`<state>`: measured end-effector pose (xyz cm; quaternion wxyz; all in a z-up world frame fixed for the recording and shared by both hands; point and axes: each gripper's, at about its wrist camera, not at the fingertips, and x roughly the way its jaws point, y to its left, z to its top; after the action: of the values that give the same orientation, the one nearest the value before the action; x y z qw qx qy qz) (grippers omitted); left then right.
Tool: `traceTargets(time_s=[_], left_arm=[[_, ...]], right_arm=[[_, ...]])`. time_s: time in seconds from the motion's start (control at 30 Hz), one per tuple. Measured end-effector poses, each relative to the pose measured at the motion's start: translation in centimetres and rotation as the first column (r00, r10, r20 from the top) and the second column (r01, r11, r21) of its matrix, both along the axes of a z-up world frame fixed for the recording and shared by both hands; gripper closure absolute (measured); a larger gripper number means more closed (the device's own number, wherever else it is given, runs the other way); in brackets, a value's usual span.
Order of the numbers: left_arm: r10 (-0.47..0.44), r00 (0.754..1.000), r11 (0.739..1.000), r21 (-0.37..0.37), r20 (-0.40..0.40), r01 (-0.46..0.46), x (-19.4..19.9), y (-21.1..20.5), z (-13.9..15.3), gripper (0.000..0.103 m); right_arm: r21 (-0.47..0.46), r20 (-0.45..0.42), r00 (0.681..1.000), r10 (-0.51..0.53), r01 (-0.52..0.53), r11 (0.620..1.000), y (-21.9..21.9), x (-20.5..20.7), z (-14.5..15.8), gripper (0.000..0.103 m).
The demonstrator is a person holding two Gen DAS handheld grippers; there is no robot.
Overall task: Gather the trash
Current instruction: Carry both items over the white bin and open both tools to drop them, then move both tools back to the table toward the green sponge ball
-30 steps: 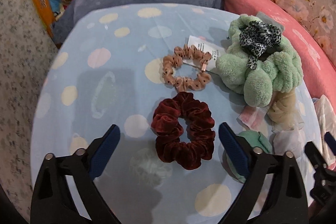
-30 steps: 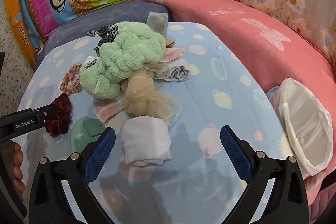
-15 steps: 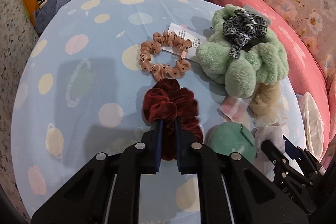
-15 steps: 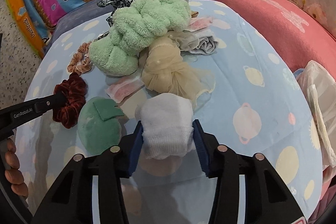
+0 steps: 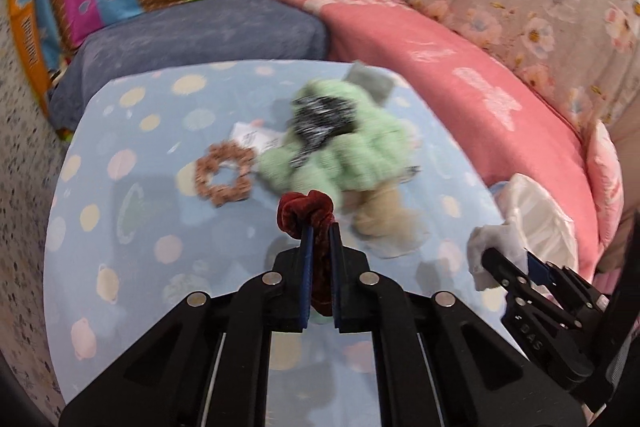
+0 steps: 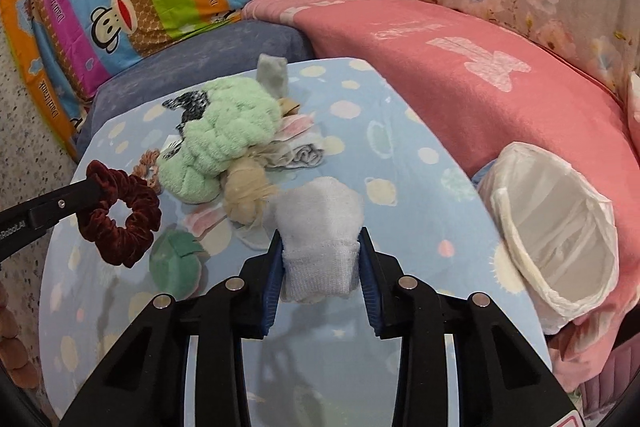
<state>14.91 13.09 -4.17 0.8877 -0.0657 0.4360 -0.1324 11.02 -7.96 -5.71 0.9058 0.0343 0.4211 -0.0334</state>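
Maroon scrunchie (image 5: 306, 205) pinched in left tool (image 5: 319, 227), white sock (image 6: 320, 239) clamped in right tool (image 6: 320, 247)

The tabletop (image 6: 400, 163) is light blue with pastel dots. The scrunchie (image 6: 120, 215) is dark red, the sock (image 6: 320, 251) white, the blanket (image 6: 480, 75) at 2 o'clock pink.

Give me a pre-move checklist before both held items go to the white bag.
1. Left gripper jaws clamped on dark red scrunchie: ok.
2. Right gripper jaws clamped on white sock: ok.
3. Scrunchie clear of the table: ok, it hangs free.
4. White bag mouth open: ok.
5. Sock clear of the beige tulle bundle: cannot tell.
6. Path to bag unobstructed: ok.
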Motion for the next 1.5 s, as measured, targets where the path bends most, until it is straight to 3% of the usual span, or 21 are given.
traceTargets(time_s=[0.23,0.43,0.73,1.0,1.03,1.07,1.1,1.17,1.3,1.5], left_arm=[[-0.192,0.979,0.981,-0.010,0.072,0.194,-0.7,-9.2,4.0,0.096],[-0.369,0.925,0.926,-0.041,0.094,0.374,-1.0,-19.3,5.4,0.096],[-0.543,0.835,0.835,-0.049,0.088,0.548,-1.6,-32.9,4.5,0.096],[-0.600,0.799,0.795,-0.080,0.037,0.601,-1.0,-38.5,2.6,0.093],[-0.596,0.802,0.799,-0.080,0.037,0.597,-0.8,-38.7,2.4,0.092],[-0.583,0.811,0.807,-0.082,0.041,0.585,-0.7,-38.7,2.3,0.082],[-0.558,0.829,0.825,-0.079,0.046,0.560,-0.3,-38.7,2.2,0.062],[-0.508,0.860,0.859,-0.051,0.051,0.510,0.2,-38.2,2.1,0.041],[-0.452,0.891,0.892,-0.007,0.041,0.453,1.4,-36.5,1.6,0.038],[-0.354,0.935,0.935,0.014,0.029,0.354,2.3,-32.3,1.3,0.037]], right_arm=[[-0.009,0.050,0.986,-0.156,0.157,0.988,-7.5,-2.0,2.0,0.070],[-0.015,0.062,0.950,-0.305,0.307,0.952,-15.2,-4.3,2.2,0.070],[-0.018,0.043,0.891,-0.452,0.453,0.891,-24.5,-6.5,1.0,0.069],[-0.006,0.037,0.868,-0.495,0.495,0.869,-27.8,-6.4,0.4,0.068],[-0.003,0.037,0.869,-0.493,0.494,0.870,-28.0,-6.3,0.2,0.066],[-0.001,0.037,0.871,-0.491,0.491,0.871,-28.2,-6.1,0.1,0.062],[0.002,0.037,0.871,-0.490,0.491,0.871,-28.3,-5.9,0.0,0.059],[0.005,0.039,0.869,-0.493,0.493,0.870,-28.5,-5.5,0.0,0.051],[-0.006,0.060,0.868,-0.493,0.495,0.869,-27.9,-5.3,0.4,0.038],[-0.007,0.068,0.879,-0.471,0.472,0.881,-25.9,-4.9,1.3,0.034]])
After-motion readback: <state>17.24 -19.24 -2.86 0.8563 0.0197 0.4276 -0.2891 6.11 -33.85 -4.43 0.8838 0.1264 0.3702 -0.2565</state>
